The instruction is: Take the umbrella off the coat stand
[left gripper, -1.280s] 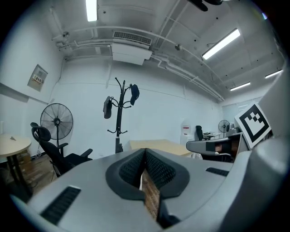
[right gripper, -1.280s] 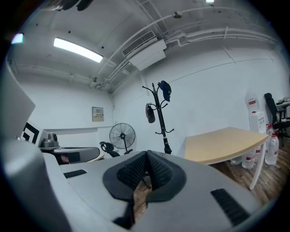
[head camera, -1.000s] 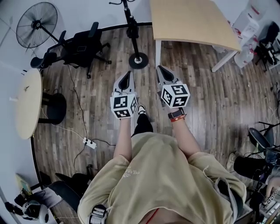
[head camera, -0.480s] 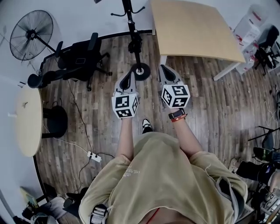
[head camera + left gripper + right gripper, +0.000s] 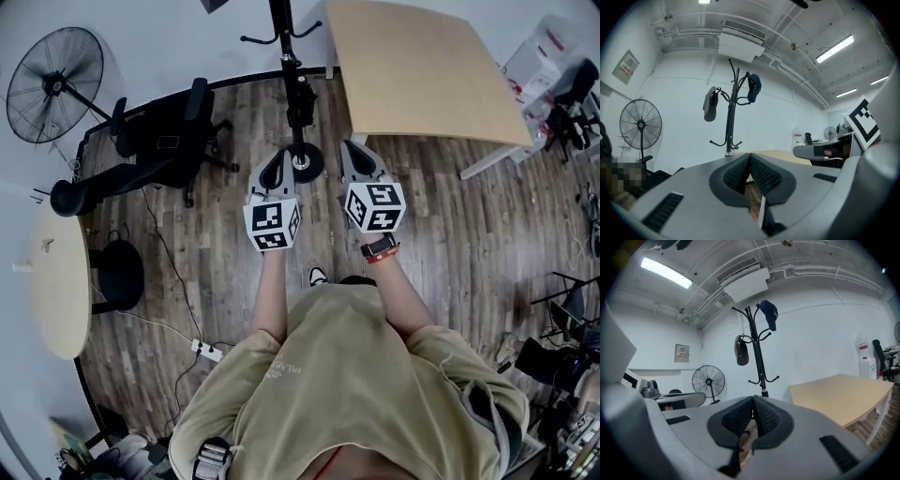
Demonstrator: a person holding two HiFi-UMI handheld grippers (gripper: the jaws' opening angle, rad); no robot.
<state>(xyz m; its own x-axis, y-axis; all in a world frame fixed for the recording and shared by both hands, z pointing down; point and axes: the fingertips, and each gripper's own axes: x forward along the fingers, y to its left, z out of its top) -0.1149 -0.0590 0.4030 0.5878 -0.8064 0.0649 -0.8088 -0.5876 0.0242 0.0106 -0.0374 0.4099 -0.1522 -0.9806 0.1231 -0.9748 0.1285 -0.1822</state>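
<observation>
A black coat stand (image 5: 284, 37) rises at the top middle of the head view, its round base (image 5: 306, 163) on the floor between my two grippers' tips. In the left gripper view the stand (image 5: 731, 122) carries a dark folded umbrella (image 5: 710, 104) on a left hook and a blue cap (image 5: 753, 87) on the right. The right gripper view shows the same umbrella (image 5: 740, 350) and cap (image 5: 768, 314). My left gripper (image 5: 277, 157) and right gripper (image 5: 350, 148) are held level and side by side, both shut and empty, still some way short of the stand.
A light wooden table (image 5: 422, 66) stands right of the coat stand. A black office chair (image 5: 159, 131) and a standing fan (image 5: 52, 70) are to the left. A round table (image 5: 56, 281) and a power strip (image 5: 211, 350) with its cable lie further left.
The person has walked toward the coat stand with both grippers held out. The stand's base has come from ahead of the jaws to between their tips. Both jaws stay shut.
</observation>
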